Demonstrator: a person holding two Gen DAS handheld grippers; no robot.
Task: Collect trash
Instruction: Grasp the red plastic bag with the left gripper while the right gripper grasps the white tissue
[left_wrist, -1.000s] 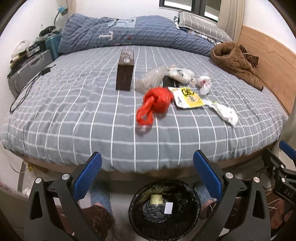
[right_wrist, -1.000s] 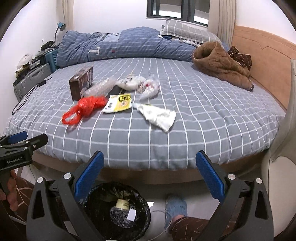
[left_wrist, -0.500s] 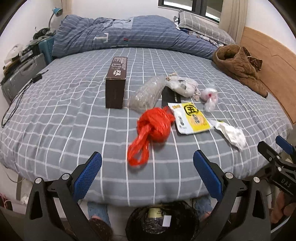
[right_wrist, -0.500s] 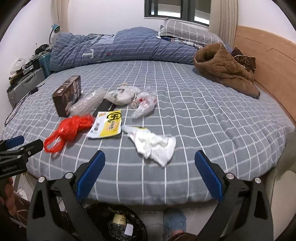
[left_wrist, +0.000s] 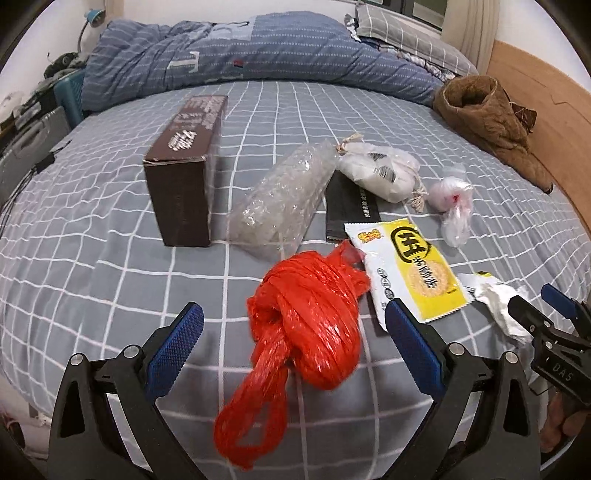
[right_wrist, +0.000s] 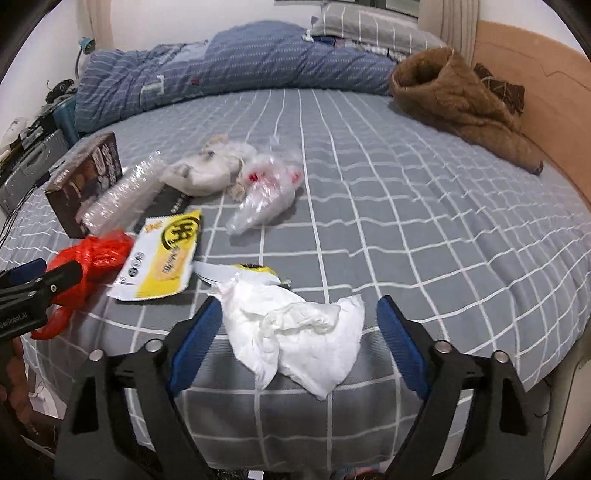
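Left wrist view: the left gripper (left_wrist: 293, 325) is held over the near part of the bed (left_wrist: 92, 280), jaws spread wide, with the knotted red plastic bag (left_wrist: 306, 325) lying between the blue pads but untouched by either. Beyond it the trash is seen end-on: a brown carton (left_wrist: 184, 173) standing on its long edge, a roll of clear bubble wrap (left_wrist: 284, 199) just beside it, a dark flat packet (left_wrist: 351, 210) partly under a white drawstring pouch (left_wrist: 380, 173), a small clear bag with red marks (left_wrist: 454, 199), and a yellow snack wrapper (left_wrist: 413, 273) touching the red bag's upper edge. The right gripper (left_wrist: 550, 321) is caught only at the right margin, over a crumpled white tissue (left_wrist: 498, 306), its opening not readable from here. Right wrist view: the right gripper (right_wrist: 293, 321) is seen with the tissue (right_wrist: 295, 328) between its pads; the jaws have just been closing but stand apart from the paper on the right side, contact on the left side unclear, so no grip is recorded. A torn yellow-and-white scrap (right_wrist: 247, 271) under the tissue's far edge is plain only here. The snack wrapper (right_wrist: 162, 258) lies left of the tissue, the red bag (right_wrist: 96, 254) partly hidden behind the left gripper's finger (right_wrist: 37, 284). A brown fleece garment (right_wrist: 458, 103) and a blue quilt (right_wrist: 229, 70) are noted at the far side in both views.
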